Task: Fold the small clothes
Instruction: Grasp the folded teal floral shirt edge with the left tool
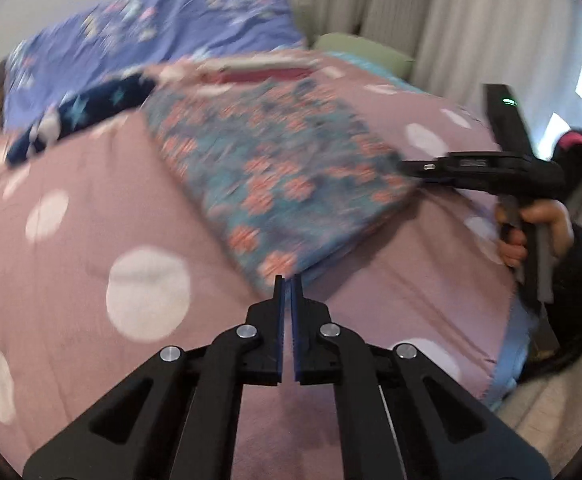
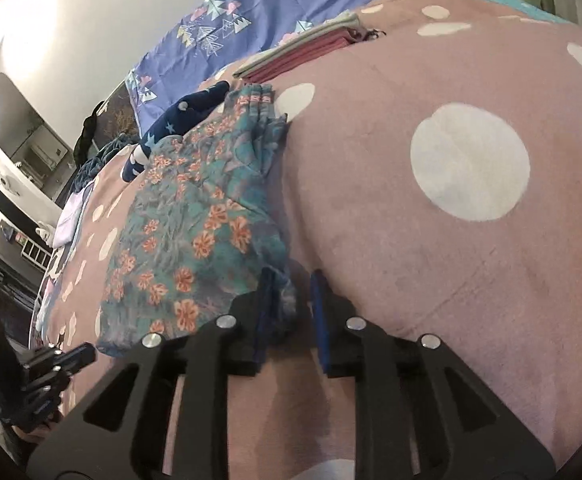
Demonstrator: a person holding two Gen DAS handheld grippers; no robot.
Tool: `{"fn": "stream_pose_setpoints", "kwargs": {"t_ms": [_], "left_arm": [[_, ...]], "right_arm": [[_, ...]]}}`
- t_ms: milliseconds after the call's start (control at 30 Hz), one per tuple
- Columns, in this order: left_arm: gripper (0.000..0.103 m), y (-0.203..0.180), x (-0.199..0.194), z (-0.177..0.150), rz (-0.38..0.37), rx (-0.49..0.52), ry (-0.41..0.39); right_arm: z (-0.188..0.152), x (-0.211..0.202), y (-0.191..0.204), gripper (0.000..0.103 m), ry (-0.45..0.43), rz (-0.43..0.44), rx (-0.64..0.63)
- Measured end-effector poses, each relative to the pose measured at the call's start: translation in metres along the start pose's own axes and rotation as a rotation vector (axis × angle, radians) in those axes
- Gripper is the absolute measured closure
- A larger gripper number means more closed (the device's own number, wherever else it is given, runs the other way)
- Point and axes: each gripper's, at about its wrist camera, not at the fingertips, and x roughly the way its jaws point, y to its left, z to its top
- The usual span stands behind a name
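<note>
Left wrist view: floral cloth lying folded into a flat rectangle on the dotted blanket, left gripper right at its near corner with jaws pressed together on nothing. Right gripper sitting at the opposite edge, jaws spread a bit, hem bunched against one finger but not pinched. Looks like the tail end of a fold; next probably needs a fresh grab or a move onto the pink stack.

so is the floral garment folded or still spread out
Folded: the floral garment lies as a compact rectangle on the dotted blanket, with stacked layered edges showing at its far end and straight sides.
</note>
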Motion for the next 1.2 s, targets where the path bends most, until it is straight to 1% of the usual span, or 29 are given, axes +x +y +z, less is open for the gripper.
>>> {"fn": "stream_pose_setpoints", "kwargs": {"t_ms": [67, 167, 233, 267, 300, 367, 400, 433, 467, 533, 567, 600, 633, 667, 733, 800, 833, 900, 967, 1000, 1067, 1100, 1133, 1167, 1200], "left_arm": [[0.1, -0.003, 0.0, 0.01, -0.003, 0.007, -0.03], [0.1, 0.002, 0.016, 0.026, 0.081, -0.005, -0.07], [0.1, 0.013, 0.039, 0.032, 0.144, -0.05, -0.048], [0.1, 0.02, 0.048, 0.033, 0.163, -0.062, -0.028], [0.1, 0.025, 0.061, 0.032, 0.16, -0.076, 0.004], [0.099, 0.025, 0.067, 0.03, 0.157, -0.074, 0.003], [0.097, 0.024, 0.066, 0.03, 0.155, -0.069, 0.005], [0.095, 0.024, 0.066, 0.031, 0.147, -0.064, 0.01], [0.095, 0.024, 0.066, 0.031, 0.142, -0.063, 0.014], [0.095, 0.027, 0.065, 0.029, 0.131, -0.075, 0.014], [0.095, 0.026, 0.066, 0.029, 0.128, -0.078, 0.014], [0.095, 0.026, 0.066, 0.028, 0.123, -0.081, 0.014], [0.095, 0.028, 0.067, 0.029, 0.12, -0.082, 0.015], [0.095, 0.028, 0.067, 0.029, 0.119, -0.082, 0.014], [0.095, 0.029, 0.066, 0.028, 0.118, -0.081, 0.009], [0.095, 0.029, 0.062, 0.03, 0.115, -0.086, 0.003], [0.095, 0.029, 0.06, 0.031, 0.112, -0.088, -0.002], [0.095, 0.031, 0.055, 0.038, 0.108, -0.095, -0.023], [0.095, 0.034, 0.052, 0.049, 0.102, -0.102, -0.05], [0.095, 0.037, 0.051, 0.056, 0.094, -0.103, -0.07], [0.095, 0.039, 0.052, 0.065, 0.105, -0.097, -0.089], [0.093, 0.042, 0.058, 0.069, 0.116, -0.096, -0.08], [0.091, 0.046, 0.067, 0.071, 0.117, -0.108, -0.05], [0.091, 0.05, 0.078, 0.069, 0.118, -0.127, -0.01], [0.091, 0.054, 0.086, 0.066, 0.112, -0.144, 0.017]], "right_arm": [[0.002, -0.003, 0.005, 0.078, -0.01, -0.013, -0.027], [0.007, -0.01, 0.012, 0.078, -0.039, 0.004, -0.056], [0.013, -0.015, 0.017, 0.079, -0.066, 0.025, -0.072], [0.016, -0.017, 0.019, 0.079, -0.082, 0.031, -0.08], [0.021, -0.021, 0.023, 0.079, -0.111, 0.042, -0.096], [0.028, -0.023, 0.031, 0.079, -0.139, 0.067, -0.128], [0.032, -0.02, 0.038, 0.08, -0.137, 0.098, -0.163], [0.035, -0.016, 0.042, 0.08, -0.124, 0.103, -0.185], [0.036, -0.012, 0.045, 0.081, -0.114, 0.099, -0.195], [0.035, 0.007, 0.051, 0.081, -0.07, 0.059, -0.228], [0.034, 0.015, 0.052, 0.083, -0.047, 0.03, -0.244], [0.031, 0.028, 0.051, 0.085, -0.022, -0.029, -0.266], [0.028, 0.035, 0.048, 0.085, -0.008, -0.064, -0.283], [0.027, 0.039, 0.046, 0.084, 0.001, -0.077, -0.29], [0.028, 0.038, 0.041, 0.082, 0.013, -0.077, -0.281], [0.03, 0.037, 0.041, 0.075, 0.02, -0.098, -0.283], [0.031, 0.034, 0.041, 0.075, 0.016, -0.103, -0.277], [0.037, 0.028, 0.044, 0.084, -0.009, -0.095, -0.27], [0.052, 0.024, 0.051, 0.084, -0.052, -0.106, -0.289], [0.06, 0.025, 0.054, 0.084, -0.061, -0.109, -0.299], [0.075, 0.029, 0.059, 0.084, -0.069, -0.101, -0.305], [0.089, 0.035, 0.062, 0.084, -0.07, -0.08, -0.307], [0.098, 0.038, 0.064, 0.08, -0.07, -0.07, -0.306], [0.109, 0.043, 0.065, 0.073, -0.068, -0.058, -0.302], [0.124, 0.051, 0.066, 0.068, -0.06, -0.043, -0.296]]}}
